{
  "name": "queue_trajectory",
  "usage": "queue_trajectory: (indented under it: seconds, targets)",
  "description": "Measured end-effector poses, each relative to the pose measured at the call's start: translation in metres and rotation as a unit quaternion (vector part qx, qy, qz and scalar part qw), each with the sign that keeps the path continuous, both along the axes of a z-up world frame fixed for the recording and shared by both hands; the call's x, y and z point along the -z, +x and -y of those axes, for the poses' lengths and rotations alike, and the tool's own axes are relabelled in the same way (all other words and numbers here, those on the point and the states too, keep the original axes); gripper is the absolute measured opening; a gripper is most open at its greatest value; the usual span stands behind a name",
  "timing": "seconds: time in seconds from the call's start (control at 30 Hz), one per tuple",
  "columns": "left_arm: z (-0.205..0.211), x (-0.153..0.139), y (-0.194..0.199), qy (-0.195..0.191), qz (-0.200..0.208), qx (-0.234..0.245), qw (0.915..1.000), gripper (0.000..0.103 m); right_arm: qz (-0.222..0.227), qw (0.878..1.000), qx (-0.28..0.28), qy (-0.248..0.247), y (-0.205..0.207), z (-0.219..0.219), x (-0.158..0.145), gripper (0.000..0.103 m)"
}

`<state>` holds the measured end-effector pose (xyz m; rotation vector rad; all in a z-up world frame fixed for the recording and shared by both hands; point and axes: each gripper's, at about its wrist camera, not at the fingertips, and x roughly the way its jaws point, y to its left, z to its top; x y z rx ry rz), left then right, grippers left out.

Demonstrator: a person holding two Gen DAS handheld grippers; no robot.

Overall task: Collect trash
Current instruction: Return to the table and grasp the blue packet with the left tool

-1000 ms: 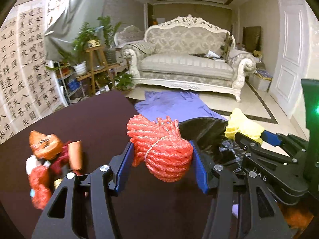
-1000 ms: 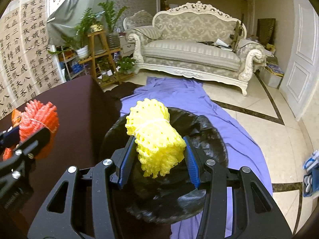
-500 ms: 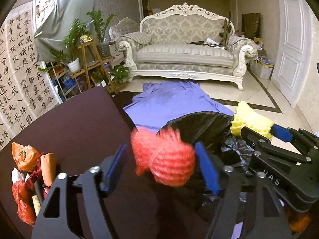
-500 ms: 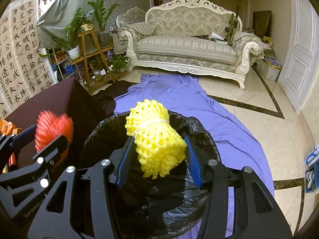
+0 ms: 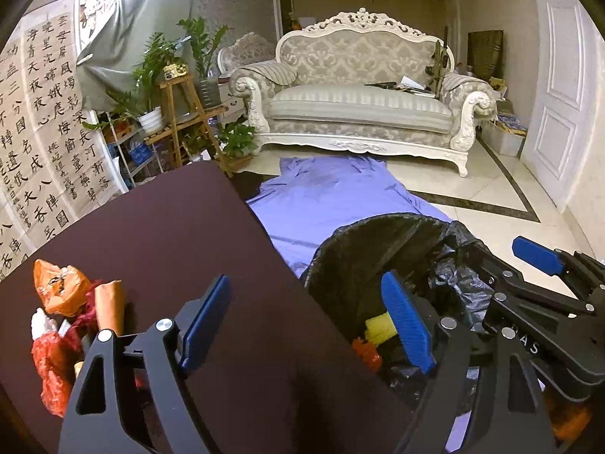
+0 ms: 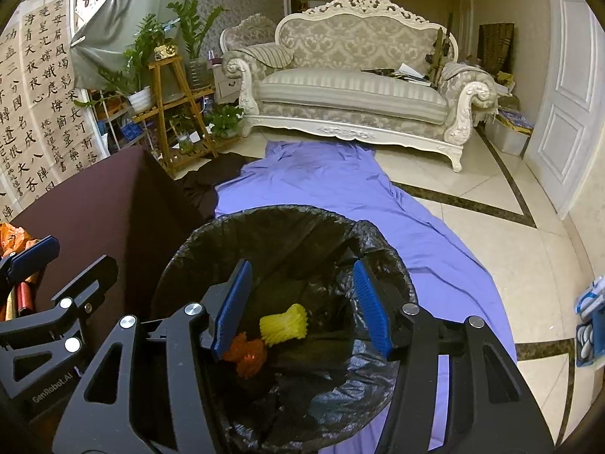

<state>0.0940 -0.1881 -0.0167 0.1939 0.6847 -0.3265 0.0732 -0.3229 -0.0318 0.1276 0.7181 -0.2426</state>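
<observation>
A dark brown table (image 5: 181, 234) is seen at the left, and just beside its right edge a bin lined with a black bag (image 6: 196, 249) stands on a purple sheet (image 6: 325, 185) spread over the tiled floor. At the bottom of the bin two bundles of foam netting are lying: a yellow bundle (image 6: 283, 324), whose long axis runs roughly across the right wrist view, one frayed end pointing left and the other right, and an orange-red bundle (image 6: 245, 353) just beside it, lower left; its shape is too crumpled for an axis to be told. On the left part of the table a heap of orange and red wrappers (image 5: 60, 325) is left. The left gripper (image 5: 306, 325) is held over the table's edge and the bin's rim; its jaws are opening, spread wide, and nothing is between them. The right gripper (image 6: 302, 304) is held above the bin's mouth with its blue pads (image 6: 368, 310) apart and nothing pinched; the two bundles are seen far below, through the gap.
</observation>
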Motion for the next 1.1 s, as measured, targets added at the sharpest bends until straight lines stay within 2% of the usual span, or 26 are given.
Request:
queue_trajectory:
  seconds: [0.23,0.6,0.83,1.1]
  targets:
    - [-0.038,-0.011,-0.019,0.000,0.008,-0.021,0.9998,0.079,0.006,1.000,-0.025,0.008,-0.016,-0.029,-0.009,0.055]
    - [-0.119,-0.011,-0.066,0.016,0.003,-0.083,0.9964,0.079,-0.002,0.993,-0.114,0.024,-0.037,-0.107,-0.010,0.055]
    - [-0.174,0.002,-0.096,0.022,-0.016,-0.127,0.9915,0.079,-0.013,0.986,-0.166,0.025,-0.052,-0.155,-0.006,0.055]
    - [-0.198,0.016,-0.108,0.026,-0.037,-0.137,0.9895,0.079,-0.022,0.979,-0.202,0.022,-0.055,-0.191,-0.004,0.055]
